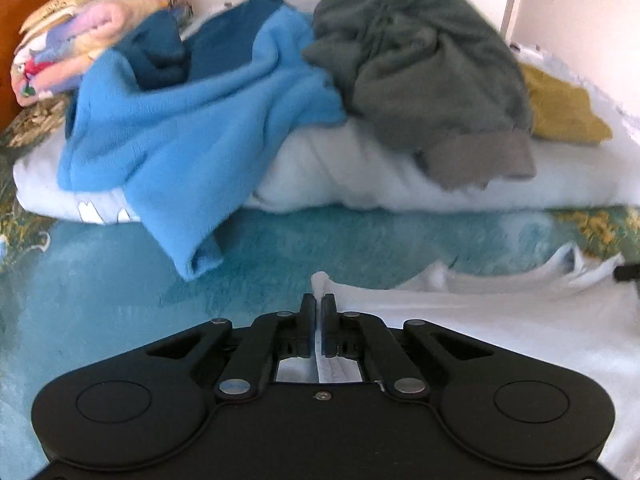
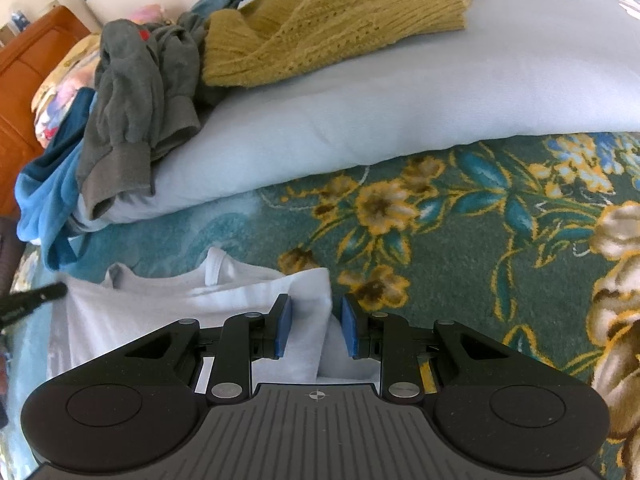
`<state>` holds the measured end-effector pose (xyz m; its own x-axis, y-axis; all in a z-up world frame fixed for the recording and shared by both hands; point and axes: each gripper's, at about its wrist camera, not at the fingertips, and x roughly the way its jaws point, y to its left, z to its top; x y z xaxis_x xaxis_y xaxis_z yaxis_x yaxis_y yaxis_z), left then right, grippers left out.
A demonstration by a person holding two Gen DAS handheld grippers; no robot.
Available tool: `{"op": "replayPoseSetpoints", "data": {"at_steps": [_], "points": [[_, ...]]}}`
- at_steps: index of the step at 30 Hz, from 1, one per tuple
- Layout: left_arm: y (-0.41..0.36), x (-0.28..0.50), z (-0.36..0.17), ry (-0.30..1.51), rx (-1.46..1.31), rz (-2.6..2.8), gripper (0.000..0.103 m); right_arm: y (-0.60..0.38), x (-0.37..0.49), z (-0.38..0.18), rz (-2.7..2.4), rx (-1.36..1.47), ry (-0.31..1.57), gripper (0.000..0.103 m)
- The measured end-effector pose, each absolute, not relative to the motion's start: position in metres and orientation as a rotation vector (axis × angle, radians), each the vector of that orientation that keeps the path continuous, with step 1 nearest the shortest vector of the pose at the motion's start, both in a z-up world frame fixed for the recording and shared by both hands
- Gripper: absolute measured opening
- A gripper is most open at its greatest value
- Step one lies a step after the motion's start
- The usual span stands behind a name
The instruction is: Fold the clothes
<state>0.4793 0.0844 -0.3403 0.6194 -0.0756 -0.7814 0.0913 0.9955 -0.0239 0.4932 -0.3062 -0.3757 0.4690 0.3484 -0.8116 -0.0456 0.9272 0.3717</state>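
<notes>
1. Left wrist view: the left gripper (image 1: 319, 304) has its jaws pinched tight on a thin fold of the white shirt (image 1: 500, 320), which lies on the teal floral blanket (image 1: 100, 300). Beyond, a blue fleece (image 1: 192, 128) and a grey garment (image 1: 420, 64) lie heaped on a pale pillow (image 1: 340, 176).
2. Right wrist view: the right gripper (image 2: 314, 326) has its jaws partly apart, with the white shirt's (image 2: 160, 308) bunched edge between the blue pads (image 2: 283, 326); whether they press it I cannot tell. A mustard sweater (image 2: 340, 20) rests on the pillow (image 2: 400, 112).
</notes>
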Motion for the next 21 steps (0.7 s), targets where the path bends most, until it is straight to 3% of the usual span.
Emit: {"op": "replayPoseSetpoints", "data": {"at_steps": [2,8,21], "points": [[0.082,0.481,-0.348,0.917,0.028,-0.095,0.000,-0.305,0.494,-0.376,0.249,0.317,1.058,0.023],[0.079,0.478,-0.352,0.905,0.015,-0.099,0.000,-0.302,0.494,-0.372,0.257,0.296,1.038,0.003],[0.077,0.481,-0.367,0.905,0.071,-0.091,0.002,-0.296,0.500,-0.381,0.216,0.236,1.027,0.003]]}}
